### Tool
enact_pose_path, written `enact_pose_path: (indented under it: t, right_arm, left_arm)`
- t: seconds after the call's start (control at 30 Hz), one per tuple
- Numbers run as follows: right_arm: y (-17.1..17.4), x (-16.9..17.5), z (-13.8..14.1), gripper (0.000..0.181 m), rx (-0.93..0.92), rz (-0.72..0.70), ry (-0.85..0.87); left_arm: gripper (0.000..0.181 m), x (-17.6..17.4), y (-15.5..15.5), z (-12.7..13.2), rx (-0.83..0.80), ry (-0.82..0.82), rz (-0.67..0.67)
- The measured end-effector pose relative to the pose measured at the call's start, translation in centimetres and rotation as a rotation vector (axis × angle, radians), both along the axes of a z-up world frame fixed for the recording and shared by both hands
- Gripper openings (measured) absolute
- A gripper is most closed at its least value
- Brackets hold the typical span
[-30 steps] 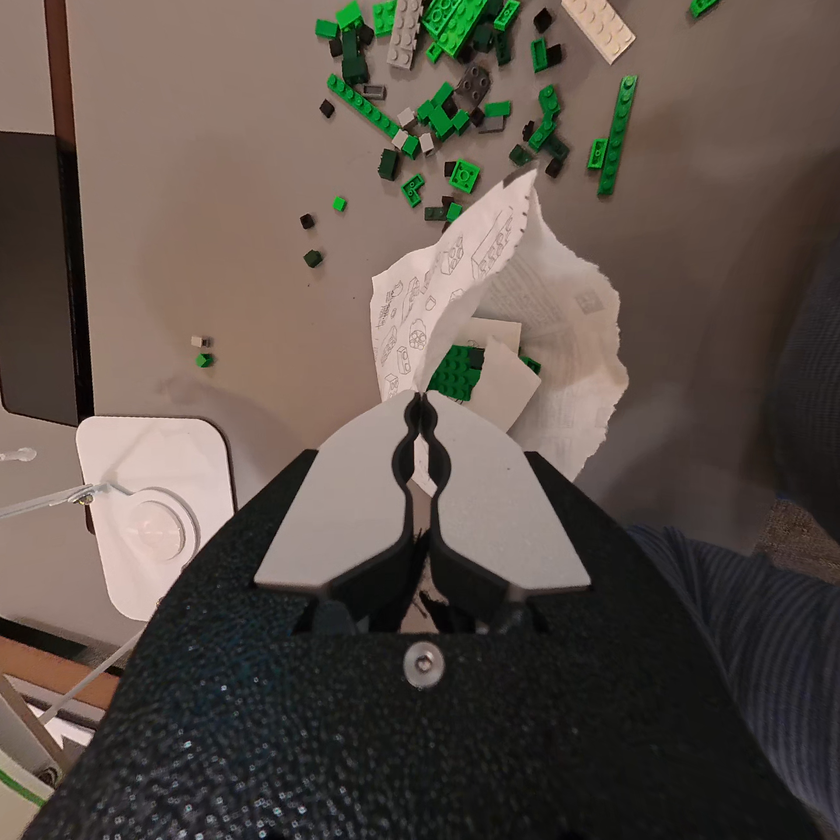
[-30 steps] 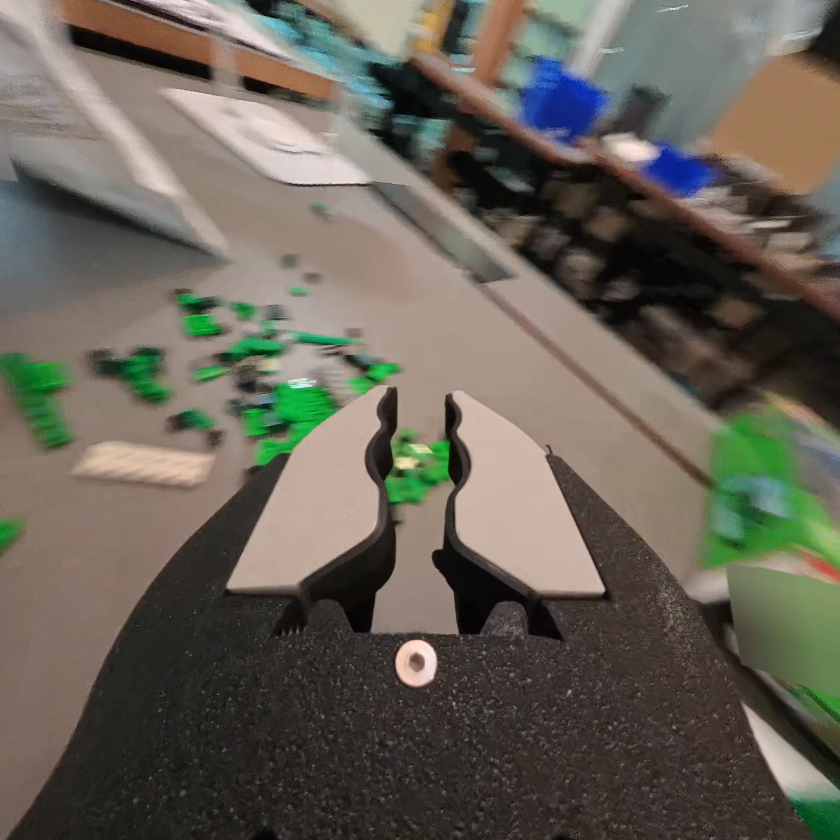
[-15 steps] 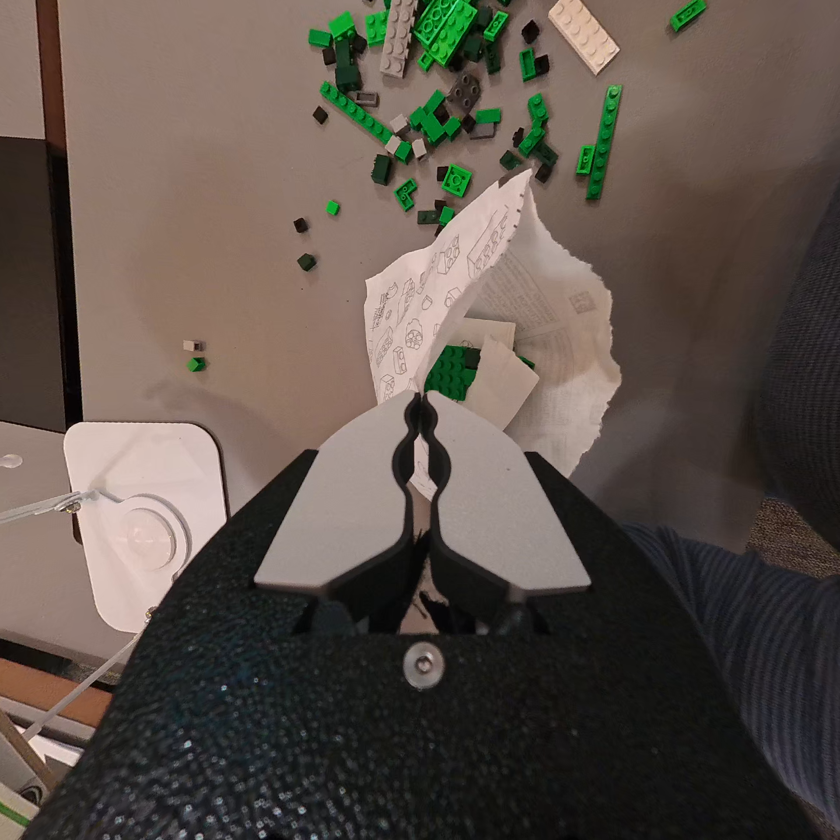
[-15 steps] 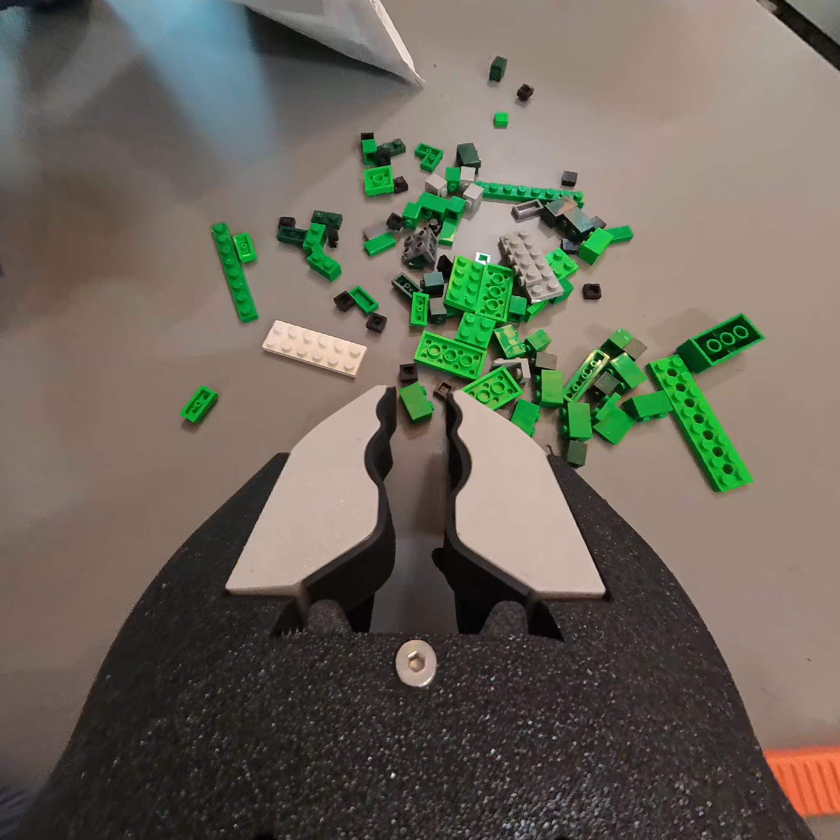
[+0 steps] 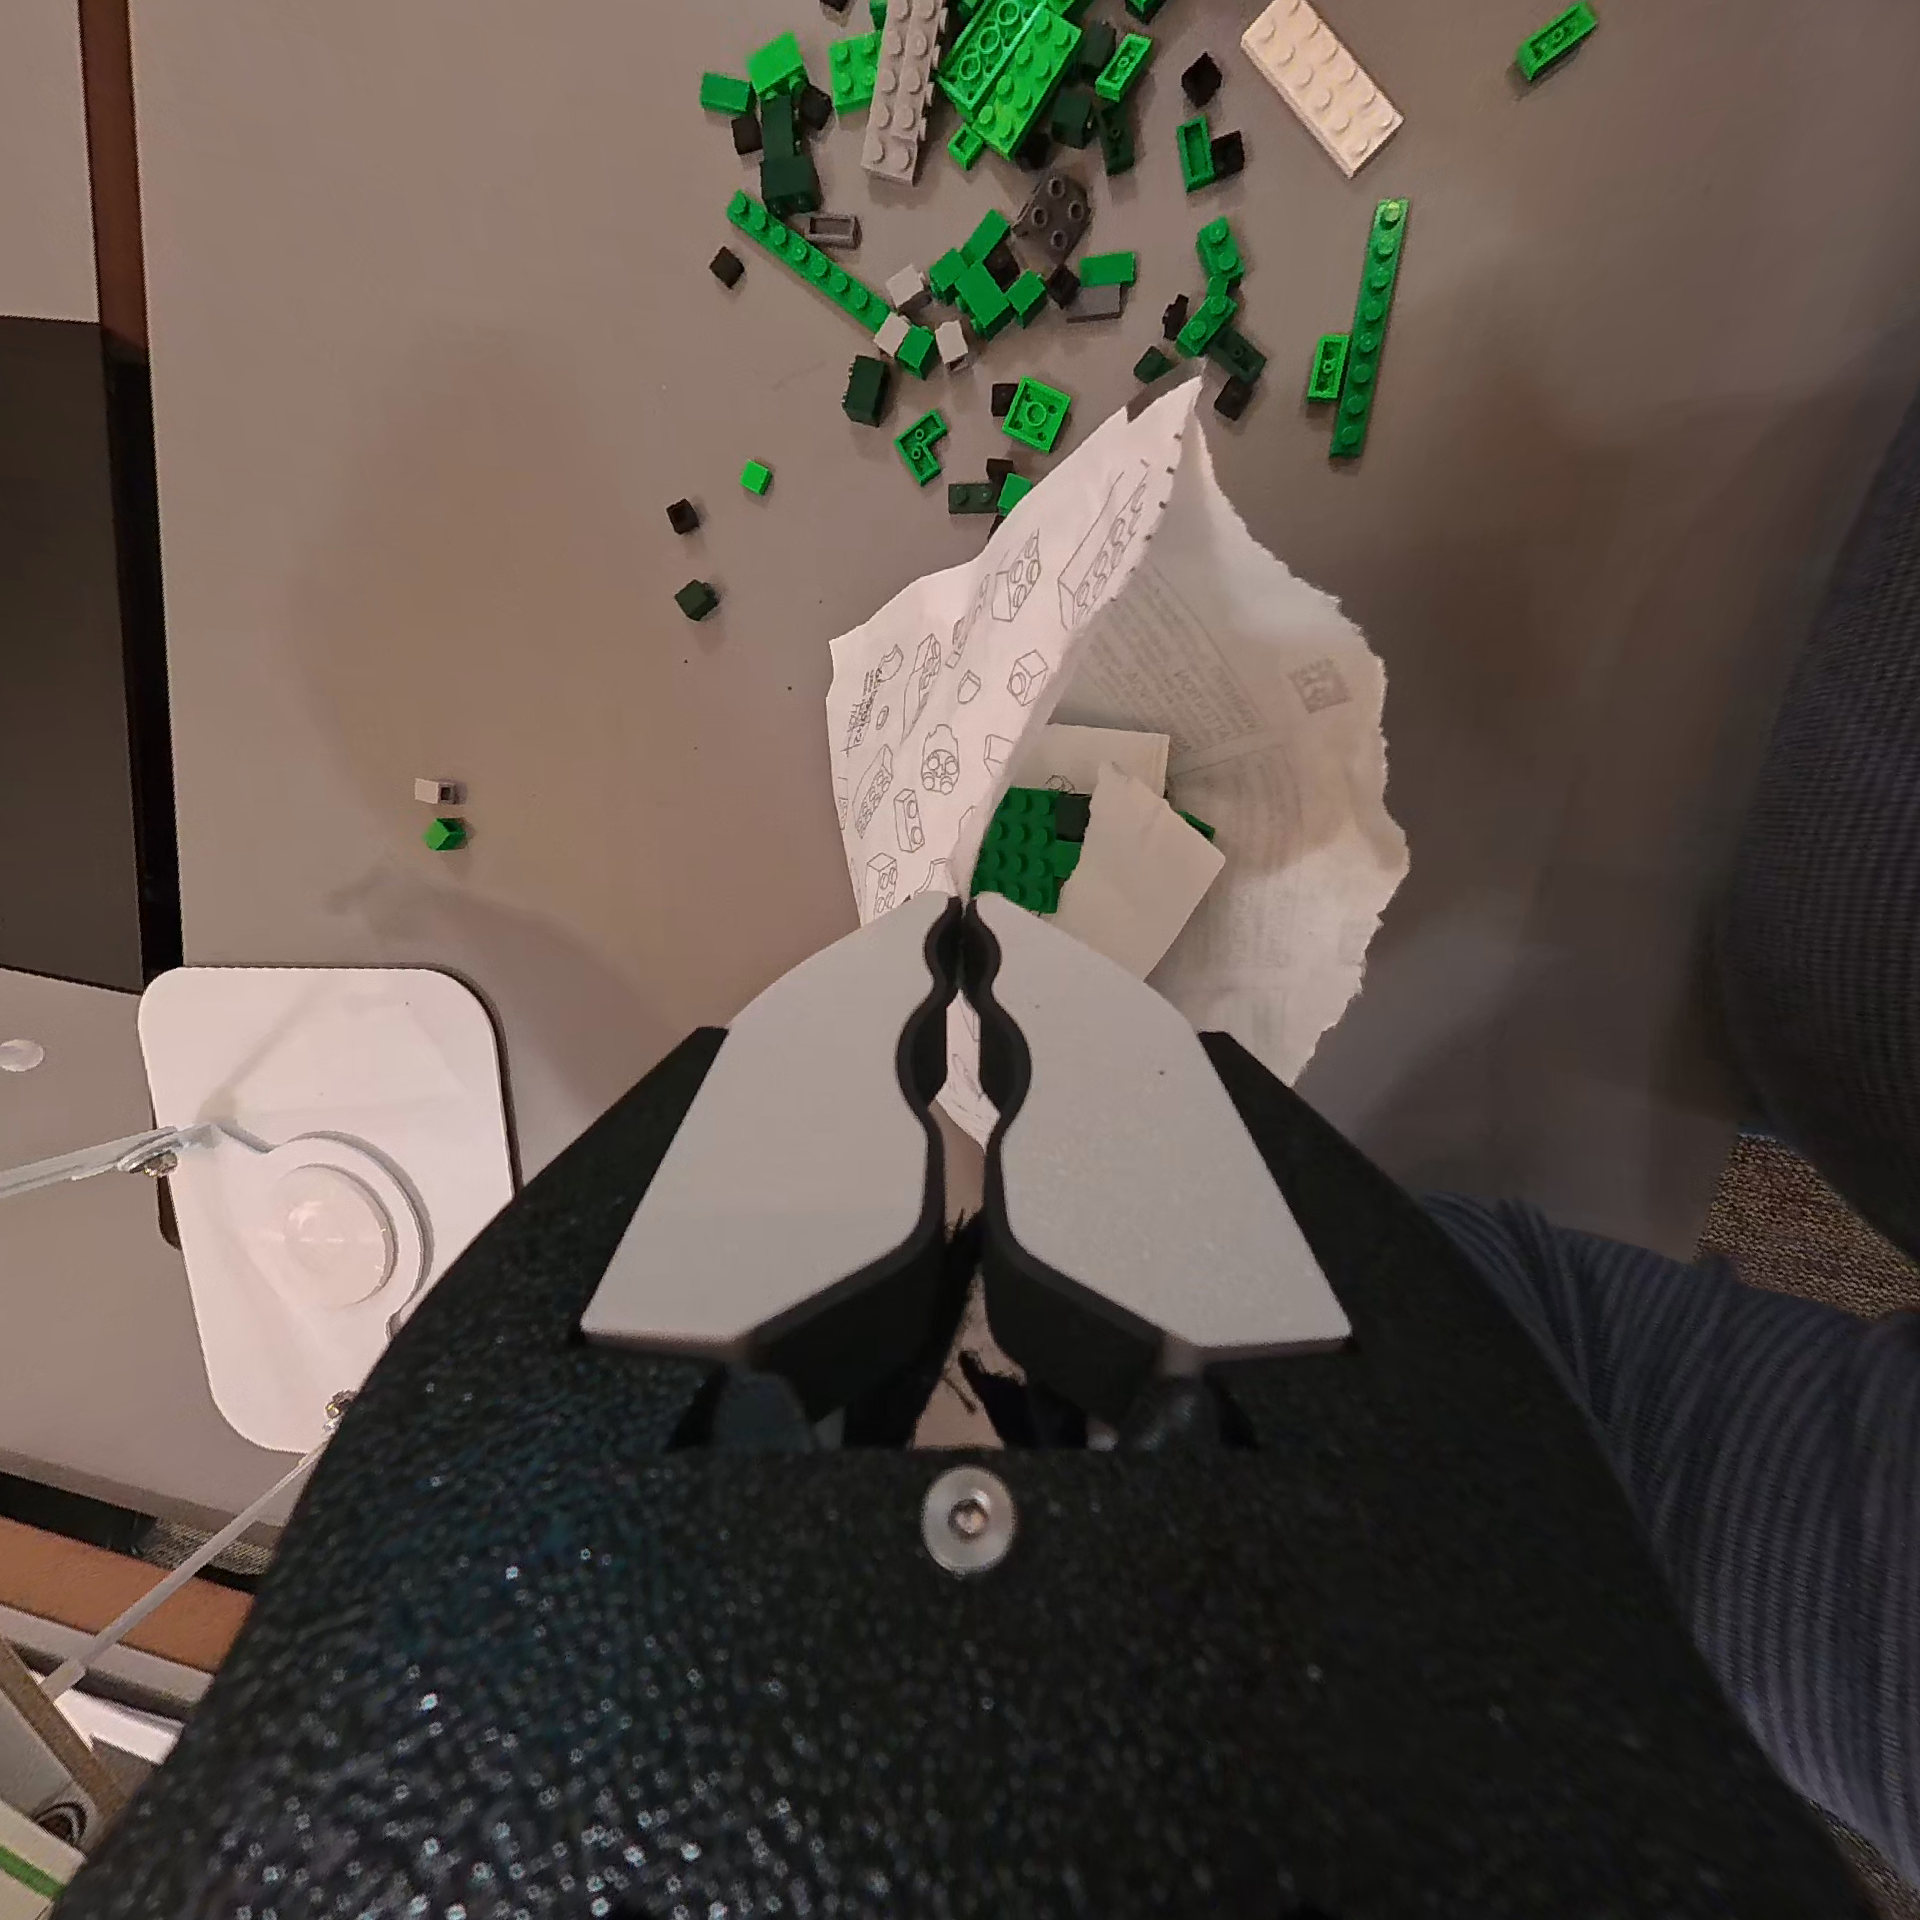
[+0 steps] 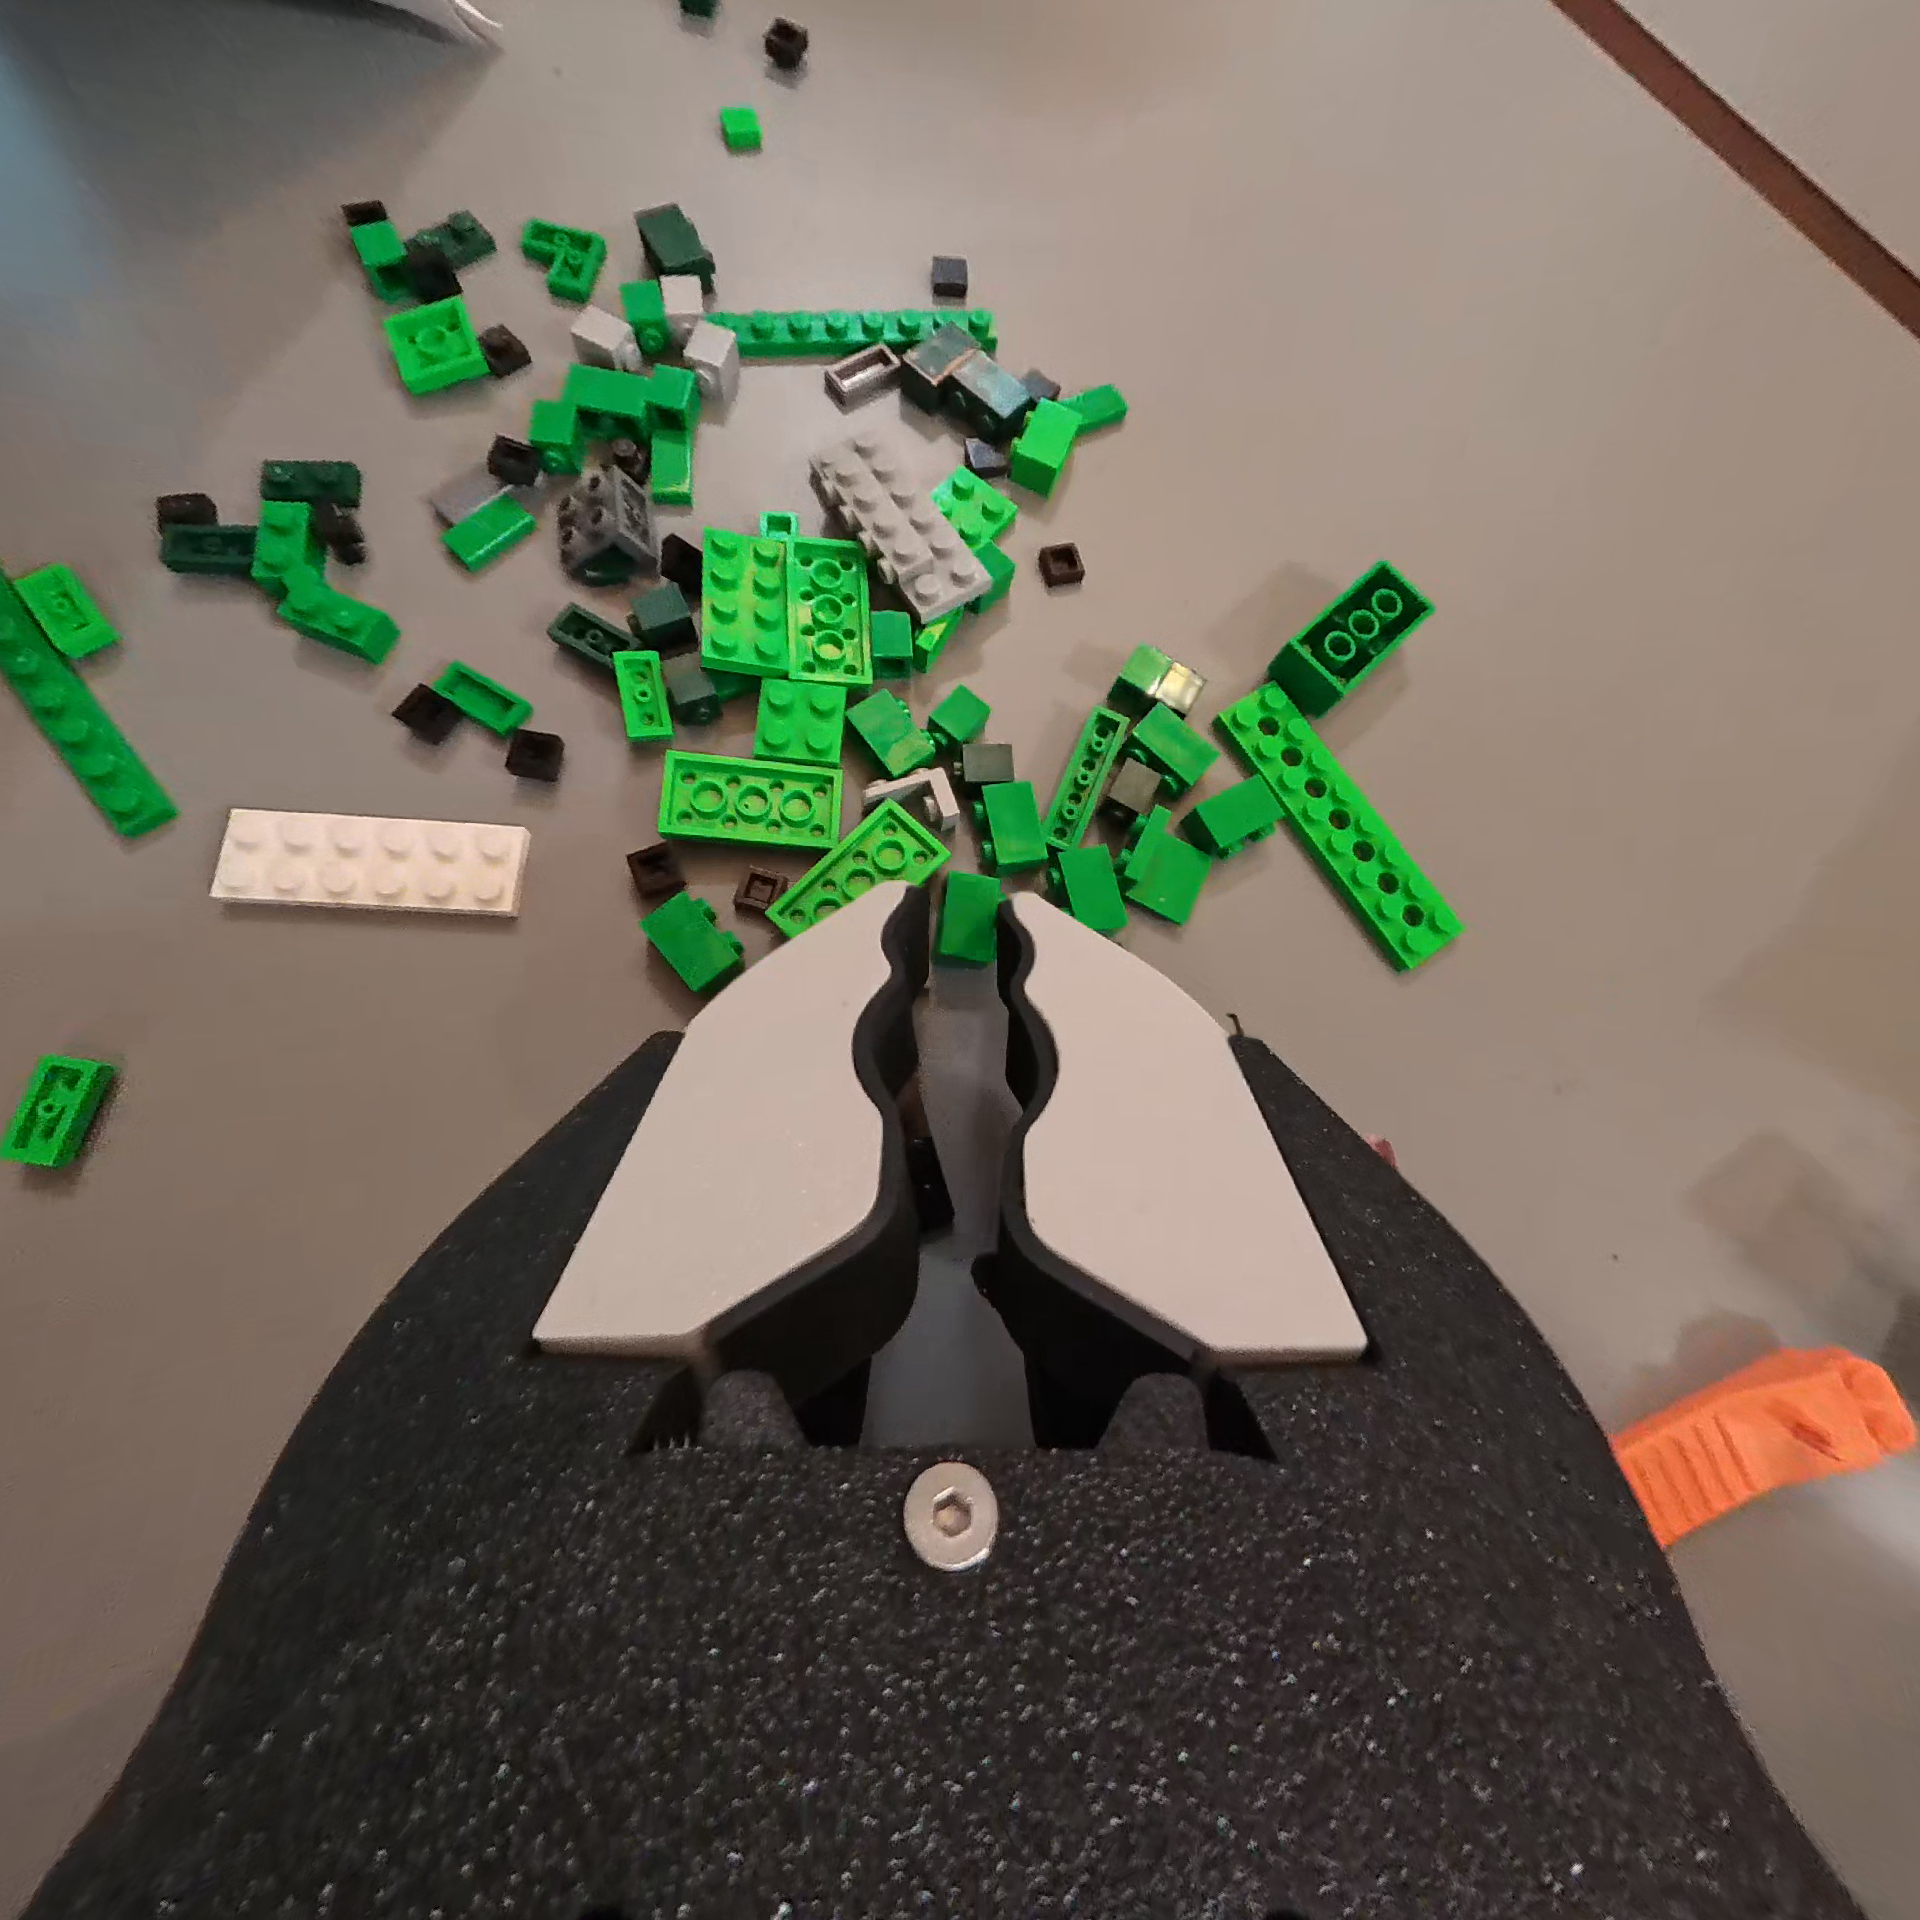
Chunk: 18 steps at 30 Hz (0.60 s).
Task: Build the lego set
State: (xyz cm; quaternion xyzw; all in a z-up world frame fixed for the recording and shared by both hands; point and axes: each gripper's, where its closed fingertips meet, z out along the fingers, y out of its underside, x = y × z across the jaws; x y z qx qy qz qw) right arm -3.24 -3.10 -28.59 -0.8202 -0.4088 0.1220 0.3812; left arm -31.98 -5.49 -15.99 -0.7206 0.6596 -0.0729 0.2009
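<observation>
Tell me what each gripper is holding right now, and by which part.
The left gripper is shut on the torn paper bag, pinching its near edge. The right gripper has a small green brick between its fingertips; whether it grips it cannot be told.

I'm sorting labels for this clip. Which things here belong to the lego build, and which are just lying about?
Part of the job:
- loose bricks
- white plate
- torn paper bag, pinched by left hand-held gripper
- small green brick at right hand-held gripper

Lying about:
- orange piece
- white pad
</observation>
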Motion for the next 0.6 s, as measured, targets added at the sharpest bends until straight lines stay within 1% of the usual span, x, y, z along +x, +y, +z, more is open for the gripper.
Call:
enact_pose_path:
  t: [0.17,0.43,0.6]
  right_arm:
    - [0.17,0.53,-0.07,0.013,-0.001,-0.020,-0.003]
    - [-0.17,0.52,-0.19,0.013,-0.034,-0.007,0.031]
    - [-0.09,0.47,-0.42,0.017,-0.040,-0.009,0.031]
  left_arm:
    - [0.000,0.04,-0.06,-0.03,-0.002,0.002,-0.001]
    - [0.000,0.06,-0.12,-0.04,-0.003,0.003,-0.002]
    - [0.000,0.12,-0.21,-0.09,-0.005,0.006,-0.006]
